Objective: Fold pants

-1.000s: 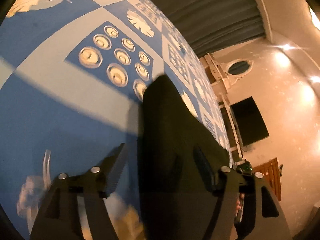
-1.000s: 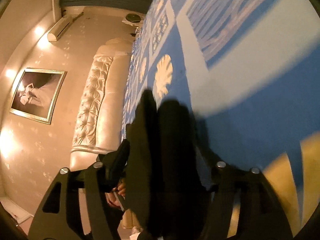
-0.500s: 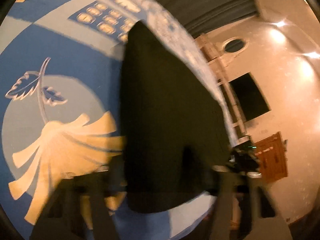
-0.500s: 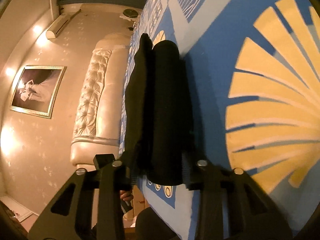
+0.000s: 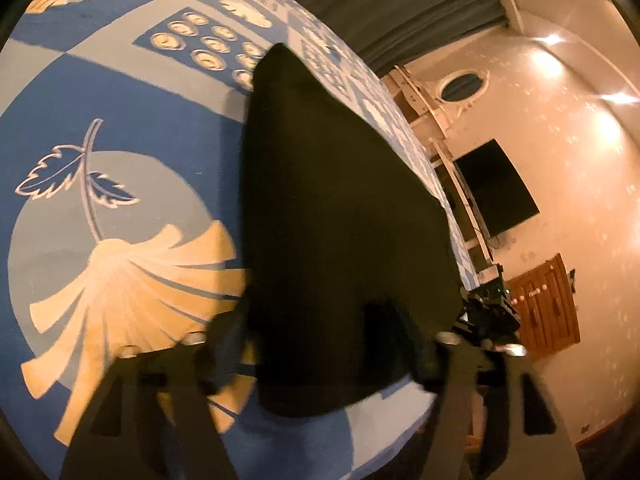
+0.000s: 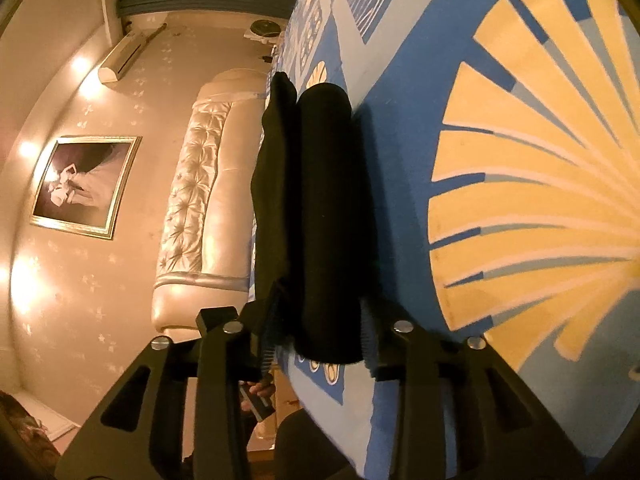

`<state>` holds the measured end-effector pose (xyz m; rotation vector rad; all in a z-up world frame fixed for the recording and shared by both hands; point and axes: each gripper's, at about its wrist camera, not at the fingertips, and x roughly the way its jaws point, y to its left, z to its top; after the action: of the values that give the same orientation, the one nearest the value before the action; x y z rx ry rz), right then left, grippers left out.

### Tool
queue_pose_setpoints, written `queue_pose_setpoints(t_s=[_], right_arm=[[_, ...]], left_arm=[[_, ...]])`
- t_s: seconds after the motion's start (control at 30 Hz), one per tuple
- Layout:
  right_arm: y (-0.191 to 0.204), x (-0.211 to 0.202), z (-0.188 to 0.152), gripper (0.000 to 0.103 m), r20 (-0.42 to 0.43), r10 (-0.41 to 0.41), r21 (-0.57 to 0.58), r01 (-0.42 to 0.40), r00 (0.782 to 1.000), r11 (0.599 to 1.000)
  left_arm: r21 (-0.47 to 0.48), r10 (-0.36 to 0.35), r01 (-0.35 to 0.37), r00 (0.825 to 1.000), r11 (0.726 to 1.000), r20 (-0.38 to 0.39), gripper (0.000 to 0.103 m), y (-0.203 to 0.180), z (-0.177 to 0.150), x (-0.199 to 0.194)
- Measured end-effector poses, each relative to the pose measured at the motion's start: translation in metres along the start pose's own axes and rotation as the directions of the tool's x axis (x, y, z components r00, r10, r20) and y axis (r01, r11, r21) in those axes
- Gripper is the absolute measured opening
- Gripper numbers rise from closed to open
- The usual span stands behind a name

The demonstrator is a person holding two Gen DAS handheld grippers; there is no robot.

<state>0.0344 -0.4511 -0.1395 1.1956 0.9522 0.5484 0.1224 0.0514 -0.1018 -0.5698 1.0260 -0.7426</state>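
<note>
The black pants [image 5: 340, 220] lie as a long folded band on the blue patterned bedspread [image 5: 120, 120]. In the left wrist view my left gripper [image 5: 332, 344] stands wide around the near end of the band, its fingers blurred and apart from the cloth. In the right wrist view the pants [image 6: 328, 216] run away from me along the bed's edge. My right gripper [image 6: 316, 328] is closed on their near end, with a loose layer [image 6: 272, 184] beside the main fold.
The bedspread [image 6: 520, 160] carries large yellow fan patterns. A cream tufted headboard [image 6: 196, 208] and a framed picture [image 6: 84, 184] are left of the bed. A wall TV [image 5: 496, 188] and a wooden cabinet [image 5: 544, 304] stand past the bed's edge.
Both grippers drew back along the pants toward the near end. The left view now shows the whole folded band. The right gripper closed on the cloth and has stayed there.
</note>
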Motion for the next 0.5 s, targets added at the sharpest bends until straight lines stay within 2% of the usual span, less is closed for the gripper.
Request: queue_pose_setpoints(t_s=[0.07,0.17,0.27,0.5], right_arm=[[0.0,-0.008,-0.002,0.045,0.009,-0.015,0.003,0.015,1.0,1.0],[0.004,-0.016,-0.005,0.054,0.018,-0.047,-0.005,0.047,0.999,0.999],[0.01,-0.023,-0.009,0.064,0.021,-0.083,-0.015,0.083,0.996,0.996],[0.016,-0.032,-0.022,0.066,0.042,-0.164,-0.013,0.164,0.986,0.986]], left_arm=[[0.037,0.039,-0.039,0.999,0.999,-0.01,0.084,-0.009,-0.005,0.001],[0.078,0.101,-0.099,0.995,0.992,-0.012,0.085,-0.015,-0.009,0.003],[0.06,0.121,-0.121,0.993,0.991,-0.001,0.085,-0.015,-0.009,0.004],[0.016,0.171,-0.171,0.985,0.985,0.006,0.085,-0.017,-0.013,0.0]])
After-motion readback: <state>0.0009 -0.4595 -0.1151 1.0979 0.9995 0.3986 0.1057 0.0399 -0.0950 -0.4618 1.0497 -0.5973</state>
